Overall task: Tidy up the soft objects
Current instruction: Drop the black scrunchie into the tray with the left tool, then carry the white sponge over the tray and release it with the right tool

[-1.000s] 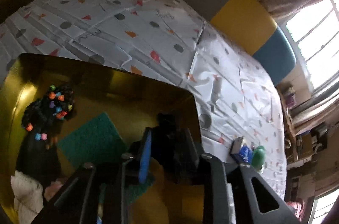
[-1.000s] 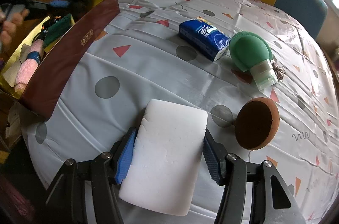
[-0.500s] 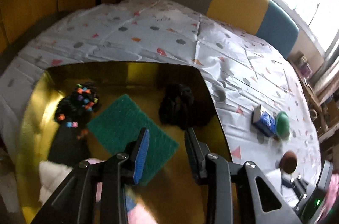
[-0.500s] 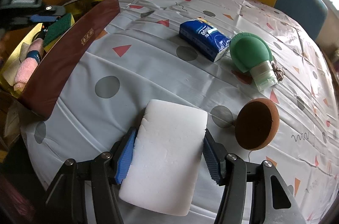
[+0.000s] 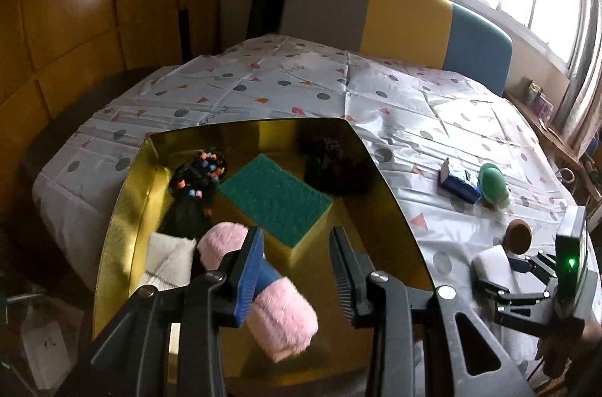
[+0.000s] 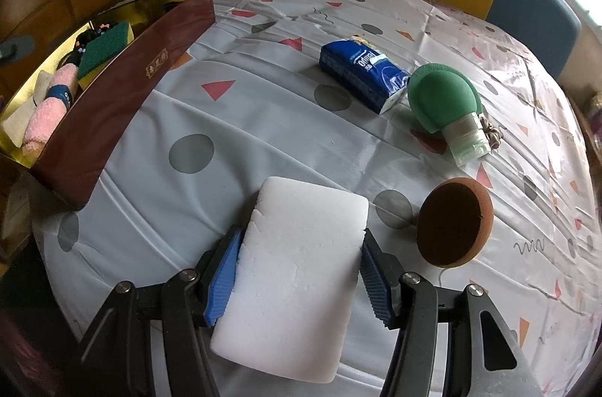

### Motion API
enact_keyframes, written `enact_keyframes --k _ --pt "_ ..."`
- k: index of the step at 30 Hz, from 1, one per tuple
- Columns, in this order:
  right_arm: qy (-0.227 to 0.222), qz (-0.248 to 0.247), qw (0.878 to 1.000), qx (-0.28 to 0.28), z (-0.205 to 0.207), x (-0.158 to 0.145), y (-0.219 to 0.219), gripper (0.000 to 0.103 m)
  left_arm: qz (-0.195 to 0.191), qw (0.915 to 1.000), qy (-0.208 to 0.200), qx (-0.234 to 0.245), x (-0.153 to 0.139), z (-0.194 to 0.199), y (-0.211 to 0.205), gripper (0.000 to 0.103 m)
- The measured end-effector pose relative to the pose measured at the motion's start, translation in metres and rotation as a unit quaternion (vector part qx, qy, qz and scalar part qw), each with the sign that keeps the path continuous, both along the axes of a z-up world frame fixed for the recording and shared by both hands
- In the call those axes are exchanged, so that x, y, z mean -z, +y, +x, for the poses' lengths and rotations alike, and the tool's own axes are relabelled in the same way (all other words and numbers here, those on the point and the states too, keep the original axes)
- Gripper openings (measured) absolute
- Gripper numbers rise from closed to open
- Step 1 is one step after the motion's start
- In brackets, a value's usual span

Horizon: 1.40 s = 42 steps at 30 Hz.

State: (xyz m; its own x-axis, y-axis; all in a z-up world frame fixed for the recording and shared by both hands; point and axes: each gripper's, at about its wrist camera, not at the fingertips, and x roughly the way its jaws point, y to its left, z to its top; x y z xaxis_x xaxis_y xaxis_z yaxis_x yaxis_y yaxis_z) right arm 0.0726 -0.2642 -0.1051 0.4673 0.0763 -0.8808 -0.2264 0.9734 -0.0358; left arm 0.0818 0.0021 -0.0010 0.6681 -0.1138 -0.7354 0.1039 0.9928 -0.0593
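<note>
Left gripper (image 5: 297, 269) has lifted clear of gold box (image 5: 391, 194), jaws apart, black item released inside. Right gripper (image 6: 297, 273) stays clamped on white sponge (image 6: 297, 280); next deposit.

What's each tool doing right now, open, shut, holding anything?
Left tool: open, holding nothing, above the gold box.
Right tool: shut on the white sponge, low over the table.

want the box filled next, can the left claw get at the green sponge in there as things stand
Probably yes. The left claw is open and empty above the box, and the green sponge lies top-up just ahead with nothing covering it.
</note>
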Motion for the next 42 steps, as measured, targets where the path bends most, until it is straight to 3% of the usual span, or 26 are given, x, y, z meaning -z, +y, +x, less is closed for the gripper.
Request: enact_keyframes --k 15,25,32,38,42 --pt "-0.001 0.005 1.000 0.010 -0.001 0.000 -0.001 0.060 -0.003 0.9998 -0.009 -0.020 -0.003 -0.013 0.019 0.037" --pt "0.007 0.002 0.997 0.071 -0.002 -0.006 0.002 0.057 -0.014 0.9994 -0.007 -0.032 0.000 -0.018 0.039 0.037" --pt "0.016 0.016 0.997 0.079 -0.001 -0.012 0.013 0.057 -0.019 0.9989 -0.006 -0.042 0.001 -0.021 0.049 0.037" --pt "-0.017 0.089 0.993 0.081 -0.002 -0.050 0.029 0.057 -0.027 0.9984 -0.004 -0.050 0.003 -0.022 0.056 0.037" --pt "-0.041 0.117 0.991 0.044 0.001 -0.079 0.062 0.057 -0.029 0.9979 -0.003 -0.057 0.003 -0.021 0.061 0.037"
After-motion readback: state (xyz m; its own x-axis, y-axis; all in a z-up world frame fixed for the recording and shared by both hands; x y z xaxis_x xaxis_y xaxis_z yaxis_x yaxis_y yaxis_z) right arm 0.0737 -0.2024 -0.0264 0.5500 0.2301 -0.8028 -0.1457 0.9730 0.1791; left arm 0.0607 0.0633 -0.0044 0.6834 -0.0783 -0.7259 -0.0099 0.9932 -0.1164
